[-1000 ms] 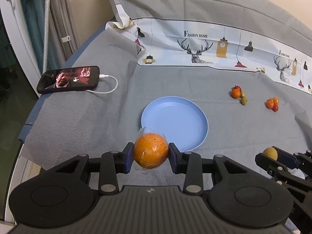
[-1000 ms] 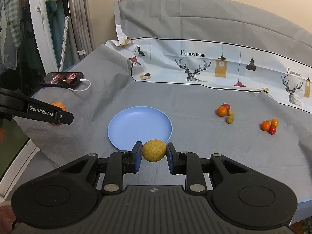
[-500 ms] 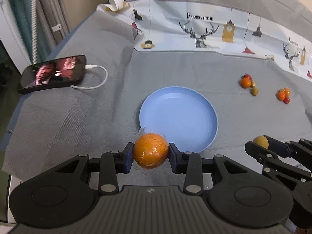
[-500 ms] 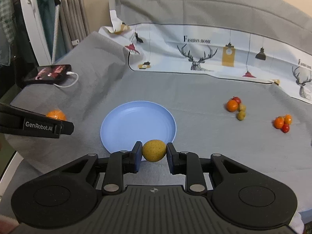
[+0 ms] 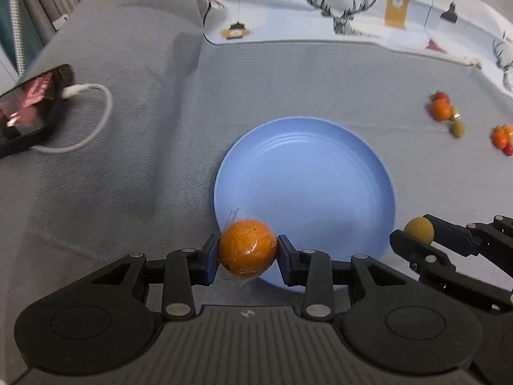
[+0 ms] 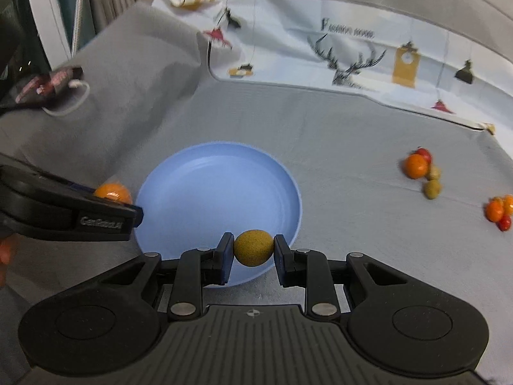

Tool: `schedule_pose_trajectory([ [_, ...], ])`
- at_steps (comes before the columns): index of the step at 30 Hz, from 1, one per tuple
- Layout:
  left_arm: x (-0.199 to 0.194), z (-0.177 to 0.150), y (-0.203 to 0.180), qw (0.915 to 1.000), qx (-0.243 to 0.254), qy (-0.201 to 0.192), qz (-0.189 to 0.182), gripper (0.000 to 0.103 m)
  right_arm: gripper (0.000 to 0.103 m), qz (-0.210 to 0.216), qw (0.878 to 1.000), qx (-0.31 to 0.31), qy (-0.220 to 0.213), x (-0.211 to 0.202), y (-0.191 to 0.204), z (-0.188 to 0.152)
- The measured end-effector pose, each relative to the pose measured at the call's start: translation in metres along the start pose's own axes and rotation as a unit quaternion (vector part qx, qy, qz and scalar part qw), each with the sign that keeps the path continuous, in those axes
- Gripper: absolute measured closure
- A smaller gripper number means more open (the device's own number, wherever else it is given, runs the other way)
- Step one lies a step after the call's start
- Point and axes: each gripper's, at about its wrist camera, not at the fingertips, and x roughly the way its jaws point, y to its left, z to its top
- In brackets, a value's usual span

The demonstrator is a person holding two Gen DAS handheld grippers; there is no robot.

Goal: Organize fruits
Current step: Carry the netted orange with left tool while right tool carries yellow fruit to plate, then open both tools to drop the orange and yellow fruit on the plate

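Through the left wrist camera I see my left gripper [image 5: 247, 254] with its jaws clamped on an orange [image 5: 247, 248] wrapped in clear film. The orange hangs over the near left rim of the blue plate [image 5: 304, 192], which lies bare on the grey cloth [image 5: 128, 192] covering the surface. At the lower right my right gripper [image 5: 416, 234] reaches in beside the plate with a small yellowish fruit [image 5: 418, 229] pinched in its jaws. Far right, two little heaps of small fruit [image 5: 444, 112] lie on the cloth, well apart from the plate. A phone [image 5: 29, 106] with a white cable [image 5: 86, 118] lies at the left edge.

Through the right wrist camera, my right gripper [image 6: 253, 250] has its jaws closed on the yellowish fruit [image 6: 253, 247], right over the plate's [image 6: 218, 192] near rim. The left gripper [image 6: 112, 208] comes in from the left, the orange [image 6: 112, 192] showing behind its finger, just beside the plate's left edge. The small fruit [image 6: 423, 171] lies to the right.
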Motion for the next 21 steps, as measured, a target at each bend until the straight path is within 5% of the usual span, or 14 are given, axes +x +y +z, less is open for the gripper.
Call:
schedule_pose_trajectory([
  [4, 0.022, 0.004, -0.001, 0.9997, 0.008, 0.017, 0.013, 0.057, 0.075, 0.003, 0.999, -0.018, 0.029, 0.028, 0.004, 0.002],
  [6, 0.024, 0.006, 0.000, 0.9997, 0.010, 0.017, 0.014, 0.031, 0.074, 0.009, 0.999, -0.015, 0.037, 0.036, 0.005, 0.004],
  [7, 0.022, 0.007, 0.000, 0.9998, 0.011, 0.009, 0.013, 0.009, 0.068, 0.011, 0.999, -0.015, 0.039, 0.038, 0.006, 0.005],
  [8, 0.017, 0.006, 0.001, 0.9998, 0.009, -0.003, 0.018, 0.002, 0.061, 0.009, 0.999, -0.014, 0.036, 0.038, 0.006, 0.008],
  [12, -0.005, -0.002, 0.003, 0.9992, 0.024, -0.026, 0.018, 0.000, 0.025, -0.014, 1.000, -0.007, 0.018, 0.020, -0.001, 0.010],
  [21, -0.070, -0.069, 0.007, 0.9982, 0.022, -0.030, 0.046, 0.000, 0.010, -0.006, 0.999, 0.027, 0.038, -0.061, -0.008, -0.045],
])
